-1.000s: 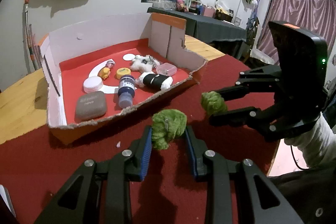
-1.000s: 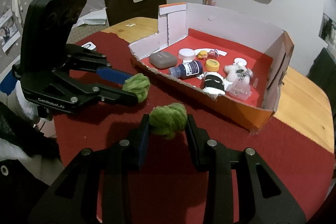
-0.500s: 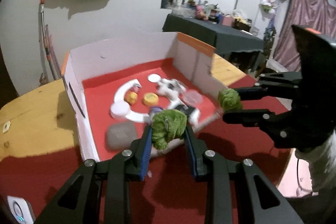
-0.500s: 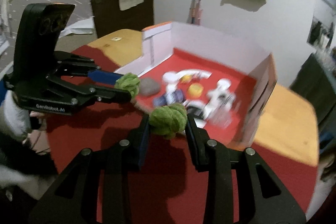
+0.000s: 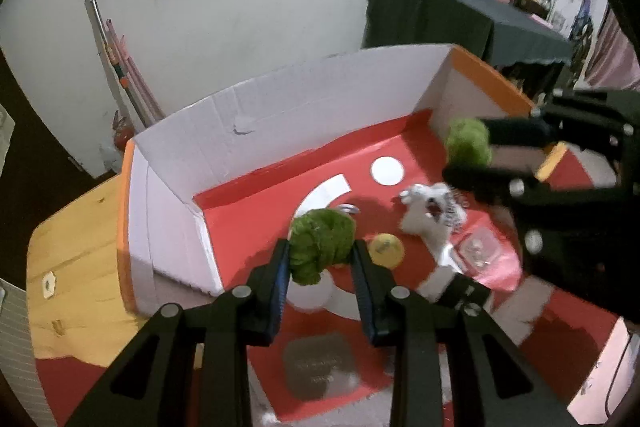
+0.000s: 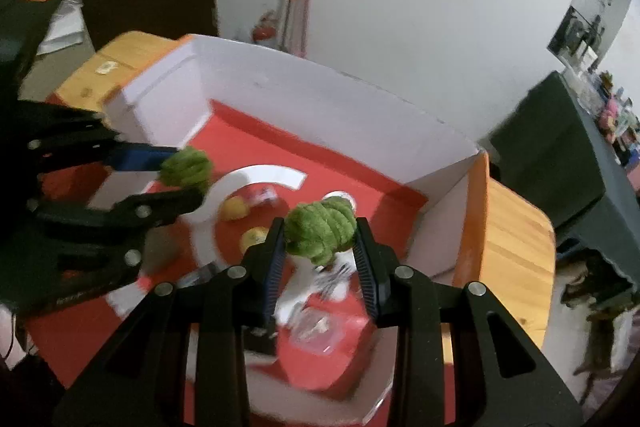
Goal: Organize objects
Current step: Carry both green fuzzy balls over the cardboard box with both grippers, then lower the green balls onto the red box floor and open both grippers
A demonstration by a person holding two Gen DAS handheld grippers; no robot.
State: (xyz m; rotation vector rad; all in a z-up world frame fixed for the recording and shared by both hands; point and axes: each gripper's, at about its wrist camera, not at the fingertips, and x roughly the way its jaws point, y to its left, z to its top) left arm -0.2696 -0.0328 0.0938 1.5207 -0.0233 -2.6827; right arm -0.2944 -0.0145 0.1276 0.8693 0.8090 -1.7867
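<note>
My left gripper (image 5: pixel 320 251) is shut on a green fuzzy ball (image 5: pixel 322 245) and holds it above the open cardboard box (image 5: pixel 280 115) with a red floor. My right gripper (image 6: pixel 320 239) is shut on a second green fuzzy ball (image 6: pixel 320 227), also above the box (image 6: pixel 320 95). In the left wrist view the right gripper (image 5: pixel 468 151) and its ball (image 5: pixel 468 143) hang over the box's right side. In the right wrist view the left gripper (image 6: pixel 184 171) and its ball (image 6: pixel 186 167) hang over the box's left side.
In the box lie a white plush toy (image 5: pixel 432 211), a yellow lid (image 5: pixel 386 247), a grey pouch (image 5: pixel 318 363), a clear plastic case (image 5: pixel 478 251) and a white cap (image 5: pixel 310 293). The box stands on a wooden table (image 5: pixel 76 259) with red cloth. A dark-draped table (image 5: pixel 460 15) stands behind.
Both grippers have risen and moved forward from above the red cloth to above the inside of the box, each still holding its green ball.
</note>
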